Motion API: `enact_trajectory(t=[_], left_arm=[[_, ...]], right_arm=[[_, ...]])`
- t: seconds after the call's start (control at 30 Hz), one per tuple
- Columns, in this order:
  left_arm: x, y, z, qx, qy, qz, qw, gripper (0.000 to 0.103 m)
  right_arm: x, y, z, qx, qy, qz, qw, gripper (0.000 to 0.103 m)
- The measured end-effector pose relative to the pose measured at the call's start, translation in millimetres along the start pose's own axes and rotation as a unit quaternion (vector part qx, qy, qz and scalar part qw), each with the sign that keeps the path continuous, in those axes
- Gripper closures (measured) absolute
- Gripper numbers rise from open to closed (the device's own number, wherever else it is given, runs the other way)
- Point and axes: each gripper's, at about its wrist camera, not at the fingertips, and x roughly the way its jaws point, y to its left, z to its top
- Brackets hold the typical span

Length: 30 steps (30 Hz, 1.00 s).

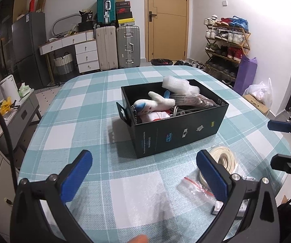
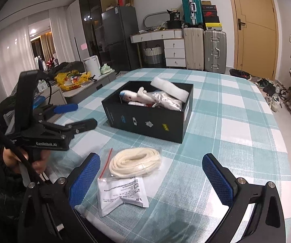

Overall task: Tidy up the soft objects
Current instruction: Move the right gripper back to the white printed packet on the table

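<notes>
A black box (image 1: 177, 135) (image 2: 145, 123) stands on the checked table (image 1: 80, 109). It holds a white plush toy (image 1: 155, 103), white foam (image 1: 175, 85) and a bagged fabric item (image 1: 194, 99). A clear zip bag with a cream coiled cord (image 2: 135, 162) and a white packet (image 2: 121, 194) lies on the table in front of the box, between my right gripper's fingers. The cord also shows in the left wrist view (image 1: 224, 158). My right gripper (image 2: 151, 182) is open and empty just before the bag. My left gripper (image 1: 143, 178) is open and empty over bare tablecloth, left of the bag.
Suitcases (image 1: 117, 46) and a white drawer unit (image 1: 84, 54) stand by the far wall beside a wooden door (image 1: 165, 20). A shoe rack (image 1: 226, 44) is at the right. A low side cabinet with yellow bags (image 2: 72, 79) stands left of the table.
</notes>
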Motion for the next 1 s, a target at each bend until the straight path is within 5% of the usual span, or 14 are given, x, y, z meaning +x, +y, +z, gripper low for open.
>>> enact_trajectory(t=[0.67,1.0], left_arm=[[12.3,10.6,-8.9,-0.016,0.02,-0.006,0.9997,0.0],[14.7,6.8,-7.2,-0.009,0.022,-0.013,0.9996,0.0]], right_arm=[[49.9,44.1,-45.4,-0.097,0.104,0.022,0.99,0.001],[57.7,29.8,-46.8,-0.088,0.109,-0.013,0.99,0.004]])
